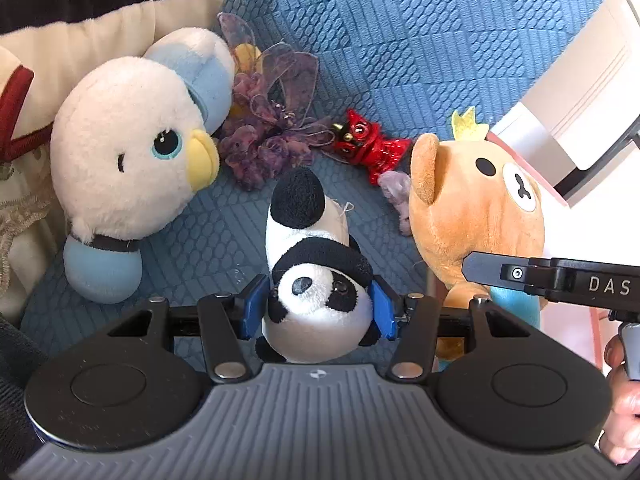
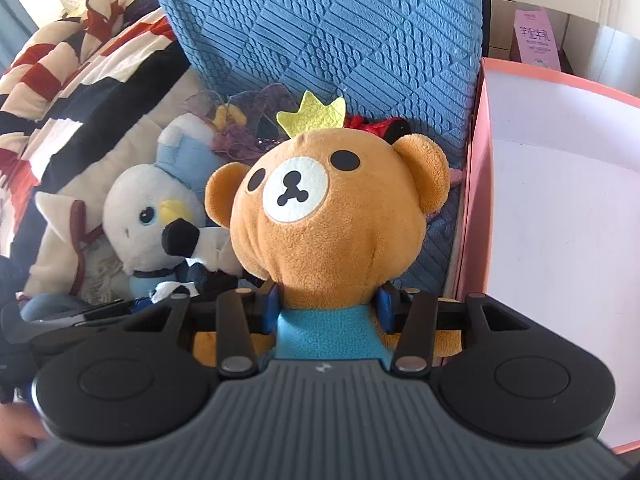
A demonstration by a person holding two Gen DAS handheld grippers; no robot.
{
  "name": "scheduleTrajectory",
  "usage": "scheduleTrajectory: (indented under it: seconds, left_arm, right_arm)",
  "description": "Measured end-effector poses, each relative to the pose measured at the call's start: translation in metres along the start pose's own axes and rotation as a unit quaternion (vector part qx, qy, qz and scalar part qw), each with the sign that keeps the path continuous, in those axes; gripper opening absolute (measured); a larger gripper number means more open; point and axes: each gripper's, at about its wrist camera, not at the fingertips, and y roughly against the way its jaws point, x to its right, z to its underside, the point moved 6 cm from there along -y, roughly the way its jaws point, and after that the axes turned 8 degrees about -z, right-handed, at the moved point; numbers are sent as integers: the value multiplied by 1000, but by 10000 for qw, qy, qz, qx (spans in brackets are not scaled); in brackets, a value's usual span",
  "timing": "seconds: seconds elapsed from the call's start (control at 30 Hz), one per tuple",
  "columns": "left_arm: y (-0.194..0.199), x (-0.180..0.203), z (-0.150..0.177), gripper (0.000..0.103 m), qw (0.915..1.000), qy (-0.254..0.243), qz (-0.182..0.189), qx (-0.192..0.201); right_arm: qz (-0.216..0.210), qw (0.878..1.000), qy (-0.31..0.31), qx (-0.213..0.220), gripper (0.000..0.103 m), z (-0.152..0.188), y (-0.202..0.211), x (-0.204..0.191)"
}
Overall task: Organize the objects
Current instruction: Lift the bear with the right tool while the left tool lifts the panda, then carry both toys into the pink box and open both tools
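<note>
My left gripper (image 1: 318,312) is shut on a small panda plush (image 1: 316,276), its blue pads pressing the sides of the panda's head above the blue textured cushion (image 1: 400,40). My right gripper (image 2: 328,306) is shut on a brown bear plush (image 2: 332,208) with a yellow crown and a blue shirt, gripping it at the neck. The bear (image 1: 476,208) also shows at the right of the left wrist view, with the right gripper's black body crossing in front of it. The panda's black ear (image 2: 180,238) shows at the left of the right wrist view.
A white and blue bird plush (image 1: 132,160) lies at the left, with purple fabric flowers (image 1: 268,128) and a red figurine (image 1: 368,144) behind. A pink box with a white inside (image 2: 560,220) stands at the right. A striped blanket (image 2: 80,72) is heaped at the left.
</note>
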Motion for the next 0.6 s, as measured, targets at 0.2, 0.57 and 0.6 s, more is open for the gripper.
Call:
scheduleTrajectory:
  seconds: [0.2,0.57,0.6]
  left_arm:
    - [19,17,-7,60,9998,59,192,-37]
    - [51,50,-37,60,9989,189,425,-26]
    - [54,55,-39,60,9989,164,443,-8]
  right_arm:
    - [-132,9999,-43,-12,50,-8,22,-2]
    - [-217,9995,-40,211,50,-31,71,5]
    - [-215,9995,-51,231,50,-33,75,6]
